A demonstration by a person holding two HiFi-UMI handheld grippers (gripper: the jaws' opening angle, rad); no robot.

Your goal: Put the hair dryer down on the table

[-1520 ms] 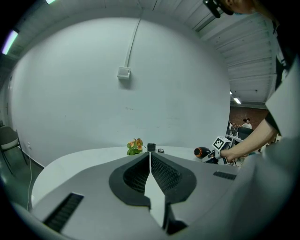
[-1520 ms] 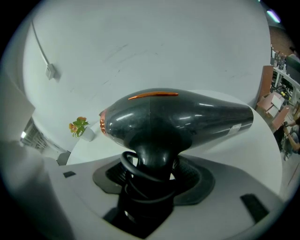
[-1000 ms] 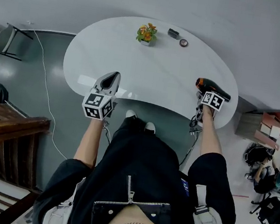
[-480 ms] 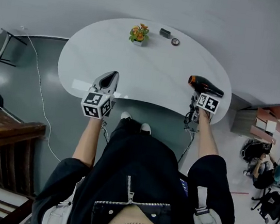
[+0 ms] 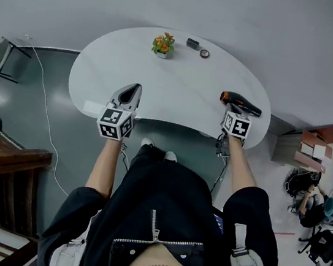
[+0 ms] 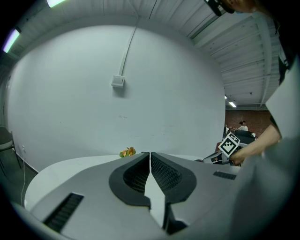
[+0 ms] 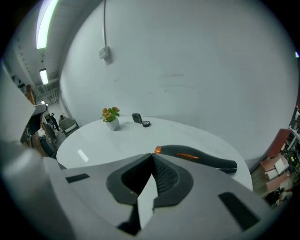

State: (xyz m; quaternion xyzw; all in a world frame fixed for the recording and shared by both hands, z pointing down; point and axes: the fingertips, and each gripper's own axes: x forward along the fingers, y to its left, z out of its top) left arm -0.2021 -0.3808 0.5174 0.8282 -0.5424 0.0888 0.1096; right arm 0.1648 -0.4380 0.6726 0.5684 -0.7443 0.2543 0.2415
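Note:
The black hair dryer [image 5: 240,103] with orange trim lies on its side on the white table [image 5: 181,79], near the right edge. My right gripper [image 5: 233,112] sits just behind it at the table's near edge. In the right gripper view the jaws [image 7: 152,157] are shut with nothing between them, and the hair dryer [image 7: 199,158] lies just past the tips, apart from them. My left gripper [image 5: 136,87] hovers over the near left part of the table. Its jaws [image 6: 150,153] are shut and empty.
A small potted plant [image 5: 162,43], a little black box [image 5: 193,43] and a round object [image 5: 204,54] stand at the table's far side. A white wall rises behind the table. Boxes and bags [image 5: 312,151] lie on the floor to the right.
My right gripper has drawn back toward the person, off the hair dryer, which stays lying on the table. The left gripper holds its place.

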